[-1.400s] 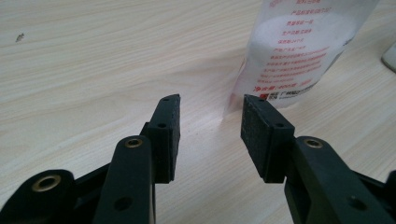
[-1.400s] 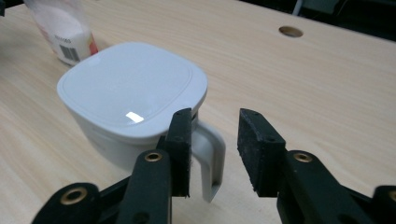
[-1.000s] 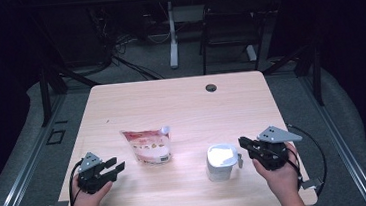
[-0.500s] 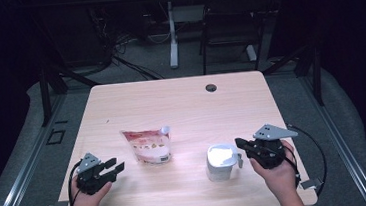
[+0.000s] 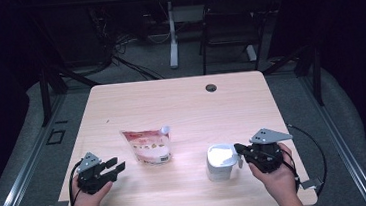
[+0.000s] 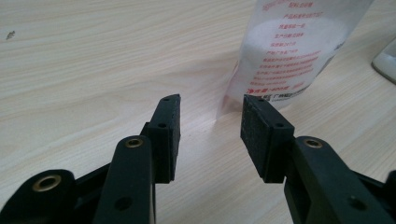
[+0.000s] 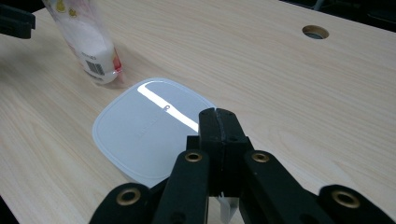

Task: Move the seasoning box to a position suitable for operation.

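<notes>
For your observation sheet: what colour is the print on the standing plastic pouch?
Red print on the translucent white plastic pouch, clearest in the left gripper view.

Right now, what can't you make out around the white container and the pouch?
- White container: contents hidden by its closed lid, right gripper view.
- Whether the right gripper pinches the container's tab: its own shut jaws cover the spot.
- Pouch: top cut off by the frame edge, left gripper view.
- Pouch print: too small, high view.

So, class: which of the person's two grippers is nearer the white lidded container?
The right. The right gripper is shut at the white lidded container's right edge, its jaws over the lid. The left gripper is far off, open, beyond the pouch.
</notes>
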Demonstrator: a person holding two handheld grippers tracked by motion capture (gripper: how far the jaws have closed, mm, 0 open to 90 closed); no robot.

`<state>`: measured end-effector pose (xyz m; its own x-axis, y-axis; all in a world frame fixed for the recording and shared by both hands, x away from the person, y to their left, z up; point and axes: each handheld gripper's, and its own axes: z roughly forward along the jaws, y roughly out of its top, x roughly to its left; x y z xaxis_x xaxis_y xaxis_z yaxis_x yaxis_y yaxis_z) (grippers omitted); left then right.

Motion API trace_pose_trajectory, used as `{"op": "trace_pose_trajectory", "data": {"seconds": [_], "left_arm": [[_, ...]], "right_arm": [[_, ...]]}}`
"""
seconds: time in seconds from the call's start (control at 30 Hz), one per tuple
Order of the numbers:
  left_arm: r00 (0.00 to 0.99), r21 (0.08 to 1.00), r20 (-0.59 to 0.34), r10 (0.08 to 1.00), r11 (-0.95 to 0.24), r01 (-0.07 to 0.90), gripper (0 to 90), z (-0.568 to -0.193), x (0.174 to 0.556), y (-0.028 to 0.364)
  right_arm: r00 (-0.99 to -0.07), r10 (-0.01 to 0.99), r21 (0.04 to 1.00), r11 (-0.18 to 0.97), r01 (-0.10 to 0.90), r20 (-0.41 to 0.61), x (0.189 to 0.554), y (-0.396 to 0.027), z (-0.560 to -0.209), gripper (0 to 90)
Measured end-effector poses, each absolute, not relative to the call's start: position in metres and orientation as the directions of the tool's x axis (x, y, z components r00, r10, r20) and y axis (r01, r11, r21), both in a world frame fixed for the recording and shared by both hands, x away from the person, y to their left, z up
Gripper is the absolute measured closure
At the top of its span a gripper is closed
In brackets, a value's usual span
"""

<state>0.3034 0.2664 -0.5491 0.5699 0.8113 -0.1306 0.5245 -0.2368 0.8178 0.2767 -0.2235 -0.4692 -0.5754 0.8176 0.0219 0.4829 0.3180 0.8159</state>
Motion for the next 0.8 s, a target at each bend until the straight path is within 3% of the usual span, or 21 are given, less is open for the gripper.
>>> {"op": "trace_pose_trajectory", "data": {"seconds": [0.8], "left_arm": [[0.576,0.813,-0.125,0.808,-0.249,0.527,58.2,-0.5489,0.3041,0.2649]], "right_arm": [[-0.568,0.823,0.797,0.332,0.505,0.018,0.2787,-0.2188,-0.4769,90.0]]}}
